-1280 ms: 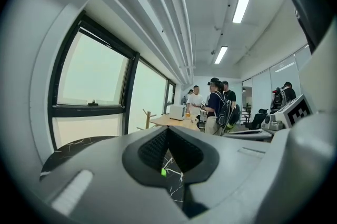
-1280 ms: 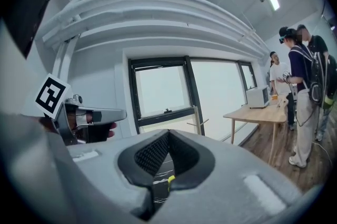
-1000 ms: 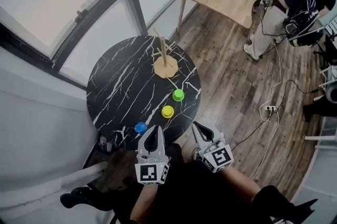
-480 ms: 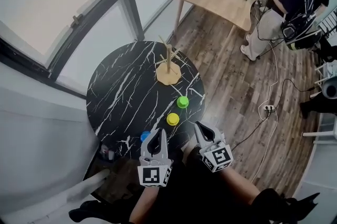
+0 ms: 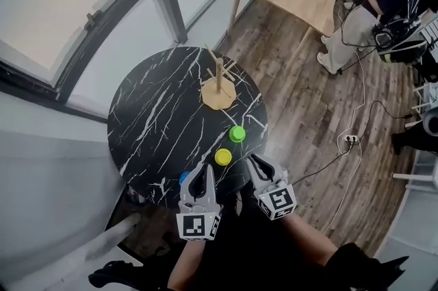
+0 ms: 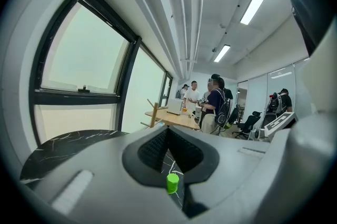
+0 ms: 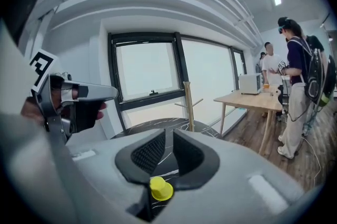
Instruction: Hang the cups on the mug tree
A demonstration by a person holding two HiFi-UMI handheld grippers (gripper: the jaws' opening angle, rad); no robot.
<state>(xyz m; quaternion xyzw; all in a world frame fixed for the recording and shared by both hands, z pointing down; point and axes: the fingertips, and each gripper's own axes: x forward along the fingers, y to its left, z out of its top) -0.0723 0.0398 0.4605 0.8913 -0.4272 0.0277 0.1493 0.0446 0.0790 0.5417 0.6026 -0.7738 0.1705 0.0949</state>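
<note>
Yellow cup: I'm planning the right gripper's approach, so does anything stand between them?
Nothing visible does. The right gripper, its empty fingers having just been opening, looks straight at the yellow cup across the table.

the table (image 5: 150, 111) is black, veined with white marble streaks. the mug tree (image 5: 217, 90) is pale bare wood. the green cup (image 5: 237, 134), yellow cup (image 5: 223, 157) and blue cup (image 5: 183, 177) are plain, bright colours. the floor (image 5: 308, 111) is brown, streaky planks.
</note>
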